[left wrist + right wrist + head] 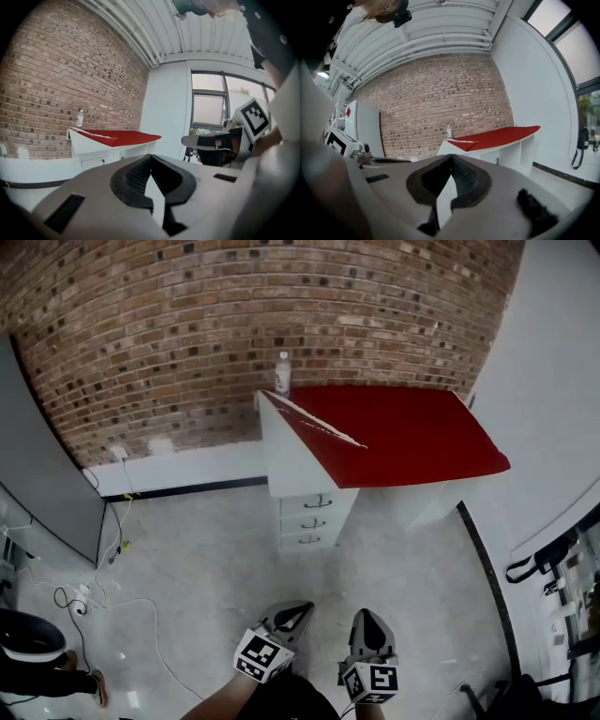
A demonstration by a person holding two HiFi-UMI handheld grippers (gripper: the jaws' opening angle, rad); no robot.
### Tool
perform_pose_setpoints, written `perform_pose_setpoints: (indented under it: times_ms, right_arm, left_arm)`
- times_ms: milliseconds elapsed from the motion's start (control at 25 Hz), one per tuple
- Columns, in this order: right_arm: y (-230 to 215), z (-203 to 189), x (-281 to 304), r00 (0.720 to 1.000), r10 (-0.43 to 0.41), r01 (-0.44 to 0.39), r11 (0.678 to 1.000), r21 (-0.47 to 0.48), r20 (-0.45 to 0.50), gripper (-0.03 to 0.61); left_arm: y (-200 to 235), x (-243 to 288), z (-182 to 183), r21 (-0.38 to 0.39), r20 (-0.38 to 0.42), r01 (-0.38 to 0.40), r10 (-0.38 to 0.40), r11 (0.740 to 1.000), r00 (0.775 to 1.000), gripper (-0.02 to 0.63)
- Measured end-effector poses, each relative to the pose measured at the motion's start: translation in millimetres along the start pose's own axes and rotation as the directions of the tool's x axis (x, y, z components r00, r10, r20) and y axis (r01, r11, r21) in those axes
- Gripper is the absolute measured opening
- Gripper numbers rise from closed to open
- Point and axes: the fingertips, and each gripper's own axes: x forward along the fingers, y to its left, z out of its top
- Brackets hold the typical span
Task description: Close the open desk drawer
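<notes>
Left gripper (302,608) — grey plastic, two-jaw, hand-held, with a black-and-white marker cube at its rear — is recorded at the bottom edge of the head view, above the pale grey floor (206,559). In the left gripper view its jaws are seen pressed together tip to tip, with nothing caught between them. Right gripper (367,617), of the same build, is held just beside it. Its jaws are likewise closed on themselves, and nothing lies between the black ribbed pads (465,180). Both are pointed toward the white desk with a glossy red top (422,442), which stands well apart from them across the floor, against the red-brown brick wall (187,324).

Stack of three white drawers with dark curved handles (314,521) is located under the desk's end at the left of the head view, facing the grippers. At this range all three fronts appear flush with one another — none is seen pulled out. Neither gripper is in contact with the desk.

Clear plastic bottle with a white cap (282,373) is noted upright on the desk's back corner, by the wall. A pale strip (319,423) is noted along the near left edge of the red top; what it is cannot be made out. Loose cables (84,599) are seen on the floor at the left.
</notes>
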Motion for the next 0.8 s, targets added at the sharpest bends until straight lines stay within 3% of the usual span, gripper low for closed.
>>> perform_pose_setpoints:
  times_ms: [280,560,800]
  right_arm:
    - [11.0,4.8,-30.6,1.000,0.002,-0.002,1.000,0.022,0.000,0.012]
    - [24.6,-8.4,-51.9,1.000,0.015,-0.014,0.999,0.039,-0.016,0.012]
    - [14.1,-13.3,-59.1,1.000,-0.021,0.020,0.996,0.086,0.009,0.012]
  left_arm:
    - [-22.7,-18.4,15.4,0.010,0.041,0.013,-0.013,1.000,0.999,0.009]
    - [-45.7,-33.7,6.8,0.031,0.024,0.052,-0.052,0.998,0.998,0.009]
    - [-52.6,-45.7,5.7,0.044,0.026,0.036,-0.037,0.998,0.999,0.009]
